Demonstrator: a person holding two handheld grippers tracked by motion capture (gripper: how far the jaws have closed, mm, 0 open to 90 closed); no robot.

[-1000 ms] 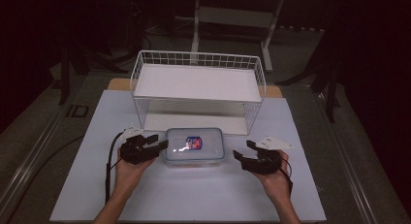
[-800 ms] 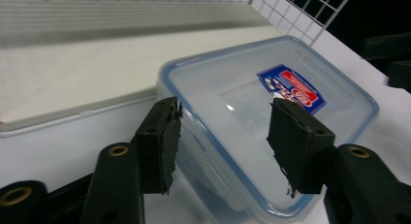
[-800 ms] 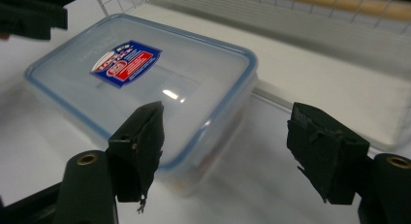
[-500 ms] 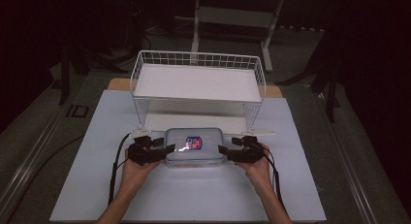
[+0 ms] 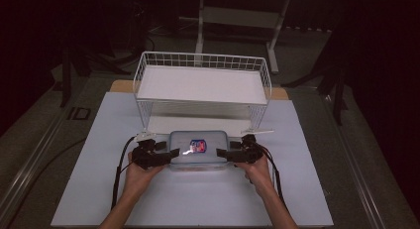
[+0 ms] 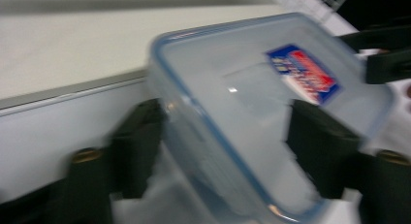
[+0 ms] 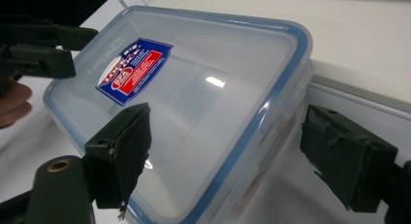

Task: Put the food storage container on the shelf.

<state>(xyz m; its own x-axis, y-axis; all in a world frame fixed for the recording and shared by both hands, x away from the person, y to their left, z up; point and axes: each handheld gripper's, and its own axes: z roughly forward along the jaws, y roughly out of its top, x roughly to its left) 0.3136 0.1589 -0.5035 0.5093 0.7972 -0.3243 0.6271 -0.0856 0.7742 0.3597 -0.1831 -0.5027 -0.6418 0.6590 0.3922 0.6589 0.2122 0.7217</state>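
Right hand-held gripper (image 5: 221, 152) has reached container (image 5: 199, 147).

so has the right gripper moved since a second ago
Yes. The right gripper has moved inward, to the left in the high view, toward the wire rack's front and up to the container's end.

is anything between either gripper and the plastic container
Nothing visible. The left gripper and right gripper sit at opposite ends of the lidded plastic container, and in each gripper view the open jaws straddle a corner of it with no object in between. The wire rack stands behind it.
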